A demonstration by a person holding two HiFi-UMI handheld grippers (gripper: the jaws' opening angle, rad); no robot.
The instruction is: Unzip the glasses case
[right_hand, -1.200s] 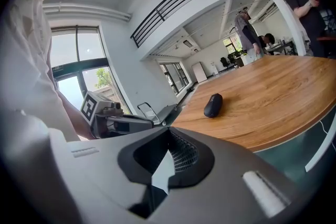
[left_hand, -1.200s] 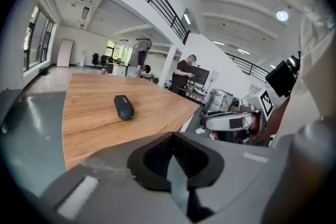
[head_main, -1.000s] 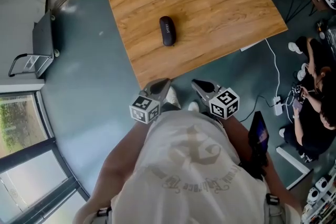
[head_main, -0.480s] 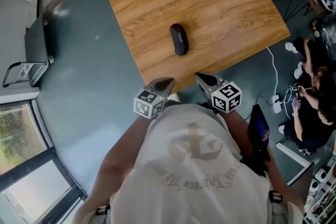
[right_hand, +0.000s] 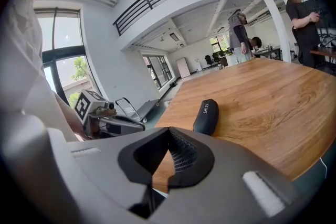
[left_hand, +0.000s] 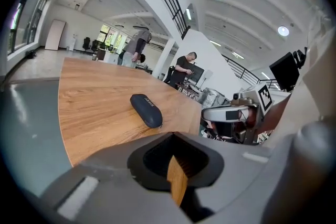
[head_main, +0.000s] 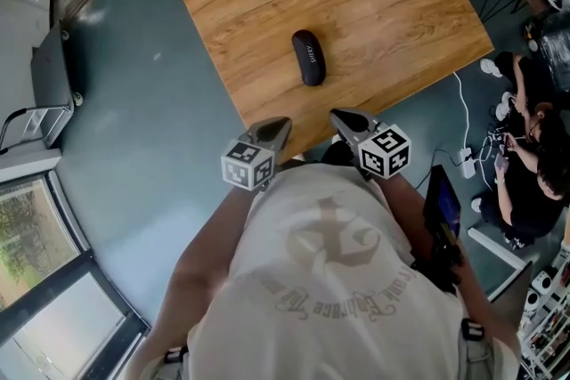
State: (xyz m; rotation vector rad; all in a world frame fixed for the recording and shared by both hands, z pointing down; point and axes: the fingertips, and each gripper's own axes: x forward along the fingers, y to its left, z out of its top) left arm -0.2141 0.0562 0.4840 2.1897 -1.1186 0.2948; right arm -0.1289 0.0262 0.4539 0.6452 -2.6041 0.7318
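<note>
The dark oval glasses case (head_main: 309,57) lies zipped shut on the wooden table (head_main: 383,4), a little in from its near edge. My left gripper (head_main: 274,130) and right gripper (head_main: 343,119) hover side by side at that near edge, short of the case and touching nothing. In the left gripper view the case (left_hand: 146,110) lies ahead beyond the shut jaws of the left gripper (left_hand: 173,136). The right gripper view shows the case (right_hand: 206,115) ahead and slightly right of the right gripper (right_hand: 168,131), whose jaws meet at the tips. Neither gripper holds anything.
A grey cart (head_main: 49,76) stands on the floor at the left. A person (head_main: 534,147) sits on the floor at the right beside a power strip (head_main: 468,163) and cables. People (left_hand: 184,68) stand beyond the table's far side.
Both grippers have come forward from over the floor to the table's near edge, closer to the case. Their jaws look the same as before.
</note>
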